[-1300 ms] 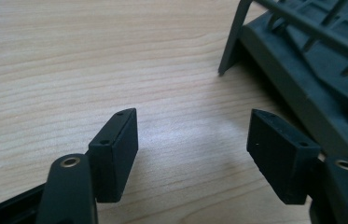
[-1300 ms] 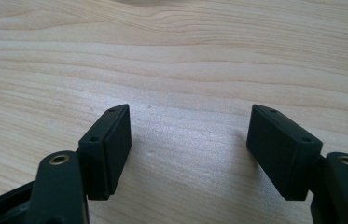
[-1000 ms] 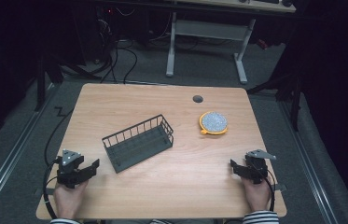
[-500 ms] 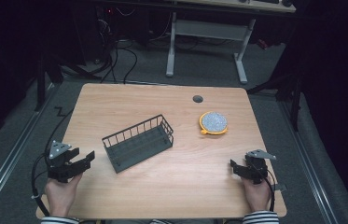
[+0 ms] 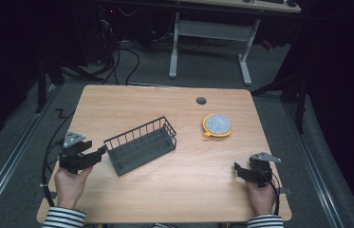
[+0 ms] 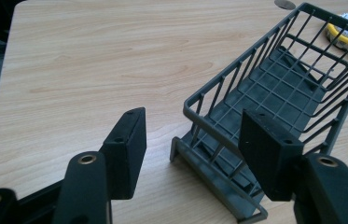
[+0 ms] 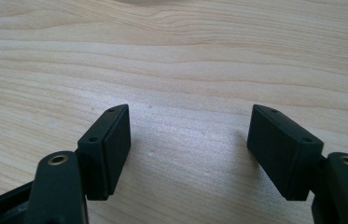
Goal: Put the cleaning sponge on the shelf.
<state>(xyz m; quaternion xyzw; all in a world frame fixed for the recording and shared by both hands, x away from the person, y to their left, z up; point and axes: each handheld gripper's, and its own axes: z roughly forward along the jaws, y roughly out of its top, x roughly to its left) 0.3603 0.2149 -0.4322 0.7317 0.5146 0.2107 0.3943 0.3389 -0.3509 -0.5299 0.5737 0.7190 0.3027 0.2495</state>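
**Left gripper at the wire basket's near end**

While the right gripper rests near the table's front right corner, jaws wide and empty, the left gripper hovers just beside the dark wire basket — mid-table, left of a yellow-rimmed scrubber — its jaws just closing, not yet gripping.

The tabletop is pale wood-grain laminate, smooth with a soft sheen. The basket is dark grey wire with a matt coating that looks like plastic over metal. The left gripper and the right gripper are matt black plastic with flat, smooth pads and small brass-coloured rivets. The round scrubber has a glossy yellow rim and a rough, glittery grey top.
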